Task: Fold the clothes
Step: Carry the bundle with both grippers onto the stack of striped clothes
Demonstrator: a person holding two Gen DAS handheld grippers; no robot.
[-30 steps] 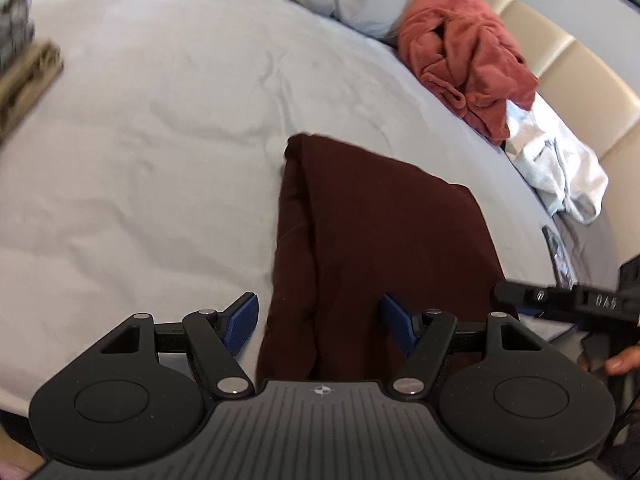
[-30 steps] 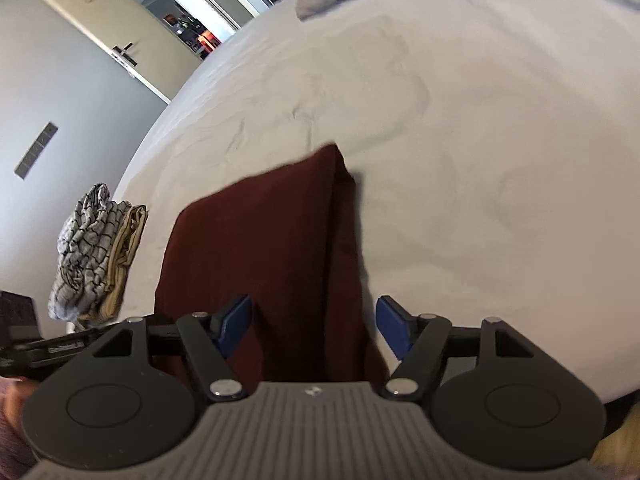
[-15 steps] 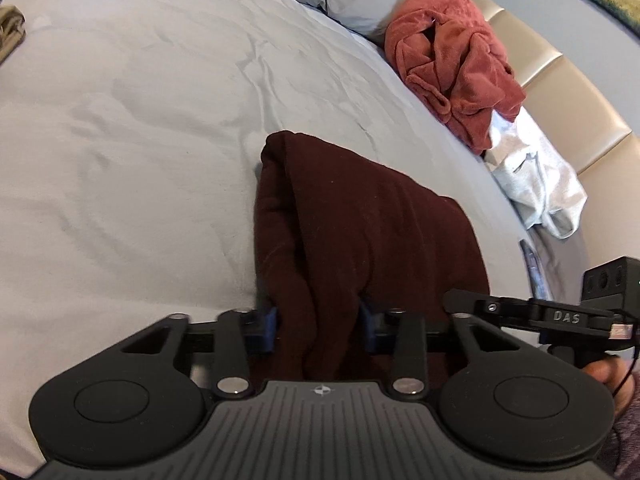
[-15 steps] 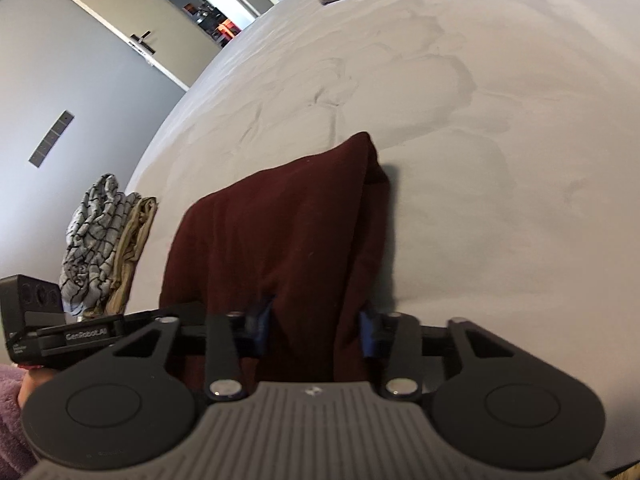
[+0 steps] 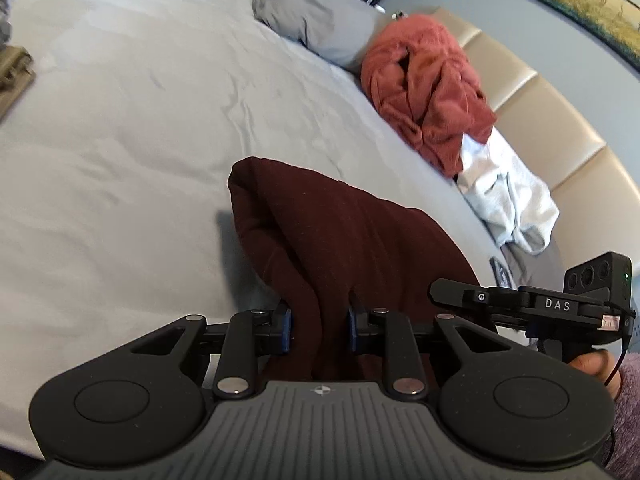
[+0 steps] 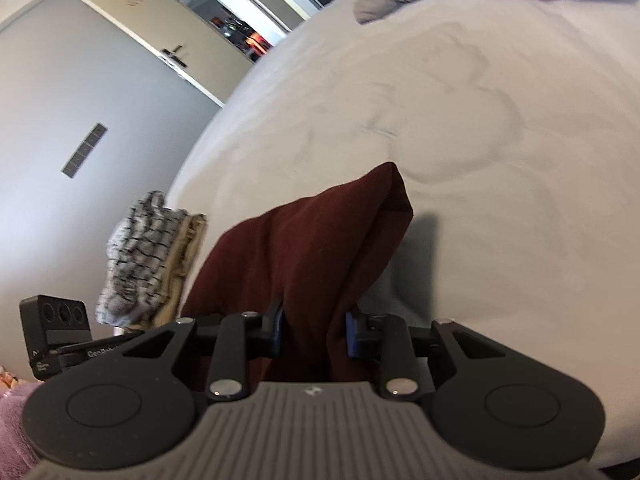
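A dark maroon garment (image 5: 340, 232) lies folded lengthwise on the grey bed, its near end lifted off the sheet. My left gripper (image 5: 319, 330) pinches the near left corner, its blue pads pressing bunched cloth while the jaws still close. The right wrist view shows the same maroon garment (image 6: 312, 248), and my right gripper (image 6: 313, 330) is likewise closing on the near right corner with fabric squeezed between the pads. Each gripper shows at the edge of the other's view, held by a hand.
The grey bed sheet (image 5: 120, 152) spreads far and left. A rust-red garment (image 5: 428, 88) and a white one (image 5: 508, 196) are heaped by the beige headboard (image 5: 560, 120), with a grey pillow (image 5: 316, 20). Folded clothes (image 6: 152, 264) are stacked at the bed's left edge.
Both grippers went from open beside the garment's near edge to clamped on it. The near end has since risen and bunched, and the garment now tents up off the sheet.
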